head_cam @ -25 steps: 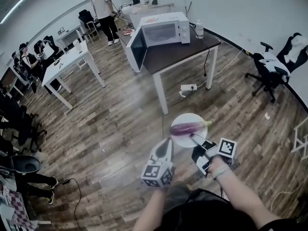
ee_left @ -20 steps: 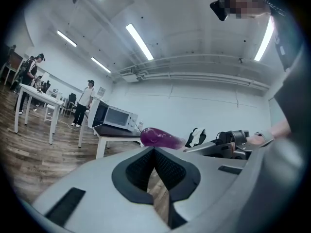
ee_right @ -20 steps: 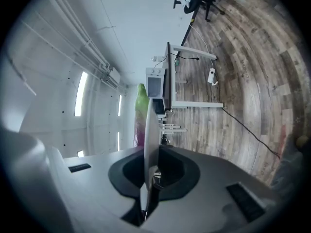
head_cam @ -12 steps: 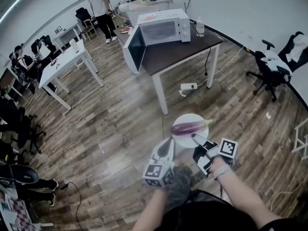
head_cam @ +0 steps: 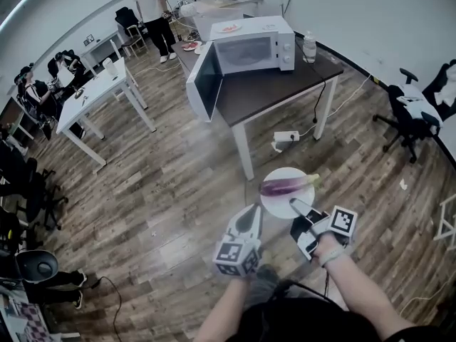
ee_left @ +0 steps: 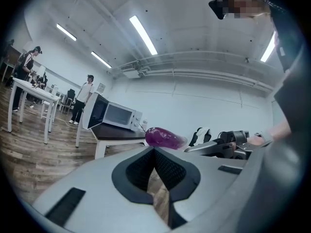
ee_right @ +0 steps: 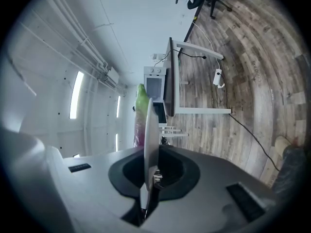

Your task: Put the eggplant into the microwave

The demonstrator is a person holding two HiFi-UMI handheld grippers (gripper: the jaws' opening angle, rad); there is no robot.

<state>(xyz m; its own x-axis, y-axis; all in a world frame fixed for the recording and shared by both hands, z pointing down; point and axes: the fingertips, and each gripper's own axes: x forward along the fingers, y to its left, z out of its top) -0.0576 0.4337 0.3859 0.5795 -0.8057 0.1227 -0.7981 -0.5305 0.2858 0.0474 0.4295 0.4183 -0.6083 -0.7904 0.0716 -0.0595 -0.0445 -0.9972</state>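
Now, your right tool (head_cam: 294,204) is clamped on the near rim of the plate (head_cam: 276,205). The eggplant (head_cam: 283,186) lies on that plate just beyond the tips, its long axis crosswise to your reach and its stem end to your right. Your left tool (head_cam: 252,212) is pressed together and empty, just beside the plate. The microwave (head_cam: 254,48), door swung wide, stands on the dark surface (head_cam: 274,91) ahead, well apart from you. Count one eggplant, one plate, one microwave, two tools.

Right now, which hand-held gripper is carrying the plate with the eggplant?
The right hand-held gripper: its jaws pinch the rim of the white plate bearing the eggplant. The left hand-held gripper holds nothing.
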